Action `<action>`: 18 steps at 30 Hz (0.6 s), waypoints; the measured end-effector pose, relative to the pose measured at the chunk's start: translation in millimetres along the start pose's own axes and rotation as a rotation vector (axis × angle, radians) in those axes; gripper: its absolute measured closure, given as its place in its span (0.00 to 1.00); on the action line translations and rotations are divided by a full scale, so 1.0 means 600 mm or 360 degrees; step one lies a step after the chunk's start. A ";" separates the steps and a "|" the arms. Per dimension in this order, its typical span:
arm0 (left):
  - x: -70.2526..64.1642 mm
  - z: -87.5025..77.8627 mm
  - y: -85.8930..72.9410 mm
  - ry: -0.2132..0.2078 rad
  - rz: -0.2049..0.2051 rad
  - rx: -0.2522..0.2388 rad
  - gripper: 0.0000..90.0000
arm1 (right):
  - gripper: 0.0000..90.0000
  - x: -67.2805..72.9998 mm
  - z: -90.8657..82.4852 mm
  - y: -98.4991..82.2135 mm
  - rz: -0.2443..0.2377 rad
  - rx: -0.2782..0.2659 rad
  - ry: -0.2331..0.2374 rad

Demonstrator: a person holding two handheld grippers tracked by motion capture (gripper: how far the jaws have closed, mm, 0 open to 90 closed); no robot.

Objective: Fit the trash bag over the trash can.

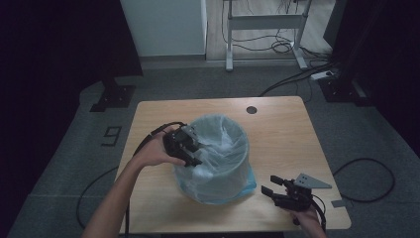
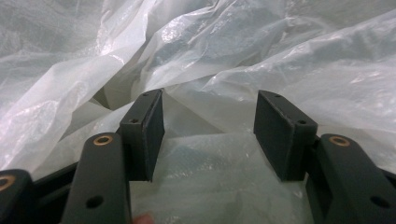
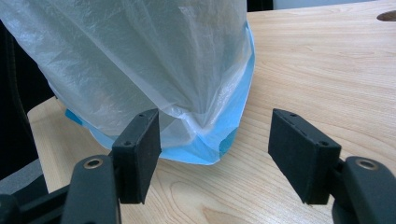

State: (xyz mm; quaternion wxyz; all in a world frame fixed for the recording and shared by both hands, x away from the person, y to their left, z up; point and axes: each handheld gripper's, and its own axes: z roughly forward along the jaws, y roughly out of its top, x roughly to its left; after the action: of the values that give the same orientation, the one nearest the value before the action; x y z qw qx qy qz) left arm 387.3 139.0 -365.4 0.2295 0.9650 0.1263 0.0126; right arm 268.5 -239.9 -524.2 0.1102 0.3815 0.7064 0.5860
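While my left gripper [image 1: 194, 154] sat at the near-left rim of the bin [image 1: 218, 158], its jaws stood apart over the crumpled clear bag [image 2: 201, 70] lining it, pads pressing on nothing. That bin stood mid-table [image 1: 277, 124], a blue bag [image 3: 205, 144] showing at its base under the clear one. My right gripper [image 1: 272, 186] rested just right of the bin, jaws wide, holding nothing.

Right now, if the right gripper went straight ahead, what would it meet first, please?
Probably the bag on the bin: its blue bottom edge lies just beyond the open right gripper, with bare table between; depth is unclear.
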 end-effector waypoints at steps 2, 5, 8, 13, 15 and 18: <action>0.000 0.001 0.001 0.0000 0.0001 0.0003 0.47 | 0.37 0.000 0.000 0.000 0.0000 0.0001 -0.0001; -0.001 0.000 0.002 -0.0004 -0.0001 -0.0017 0.46 | 0.37 -0.002 -0.002 0.000 0.0006 -0.0001 -0.0004; -0.002 -0.008 -0.002 0.0008 -0.0015 -0.0104 0.45 | 0.37 -0.004 -0.005 0.001 0.0005 -0.0007 -0.0009; -0.006 -0.023 -0.014 0.0055 -0.0055 -0.0278 0.42 | 0.37 -0.007 -0.008 0.001 0.0011 -0.0016 -0.0017; -0.009 -0.032 -0.022 0.0088 -0.0076 -0.0363 0.41 | 0.37 -0.007 -0.008 0.002 0.0011 -0.0019 -0.0018; -0.018 -0.052 -0.040 0.0150 -0.0130 -0.0547 0.42 | 0.37 -0.007 -0.006 0.002 0.0006 -0.0014 -0.0016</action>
State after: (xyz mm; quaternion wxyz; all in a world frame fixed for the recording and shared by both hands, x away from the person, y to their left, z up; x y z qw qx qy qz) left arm 368.7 170.9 -347.8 0.3852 0.9040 0.1720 0.0698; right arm 269.4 -245.3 -523.2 0.1143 0.3855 0.7025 0.5872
